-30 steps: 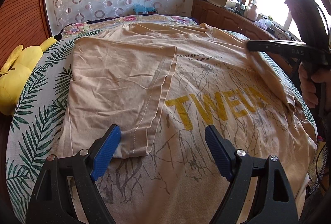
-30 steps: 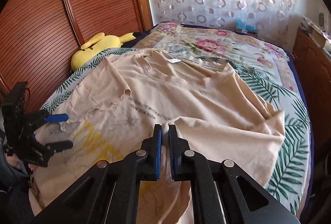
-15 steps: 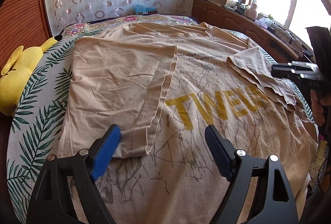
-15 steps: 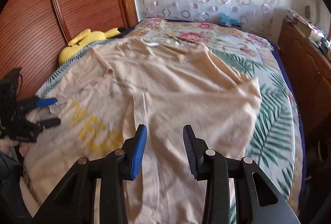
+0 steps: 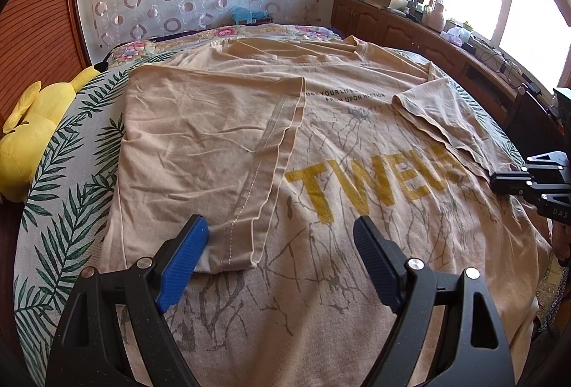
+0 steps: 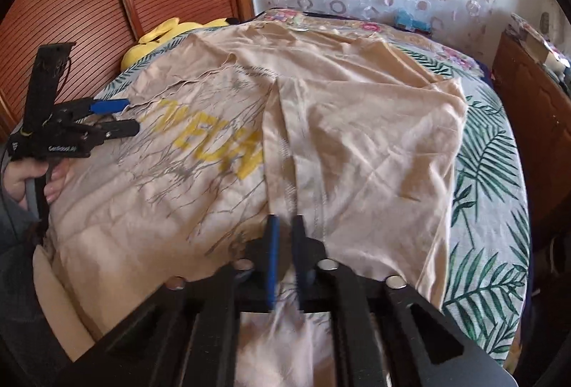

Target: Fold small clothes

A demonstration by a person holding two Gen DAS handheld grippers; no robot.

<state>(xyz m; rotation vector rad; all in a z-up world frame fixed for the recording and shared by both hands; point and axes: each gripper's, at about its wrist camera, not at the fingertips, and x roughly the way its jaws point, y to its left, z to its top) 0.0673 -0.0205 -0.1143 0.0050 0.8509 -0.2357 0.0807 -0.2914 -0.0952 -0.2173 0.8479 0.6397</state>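
Left gripper (image 5: 282, 258) jaws wide apart over the tan T-shirt (image 5: 321, 144), folded sleeve hem by its left pad. Right gripper (image 6: 285, 244) jaws together, pinching the T-shirt's edge on the bed (image 6: 492, 172).

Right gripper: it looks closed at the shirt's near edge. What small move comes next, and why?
Probably lift the right gripper slightly and carry that edge toward the yellow lettering. The T-shirt already has its left side folded in, the right sleeve lies folded over, and the right gripper reads shut on cloth. The left gripper is open, holding nothing.
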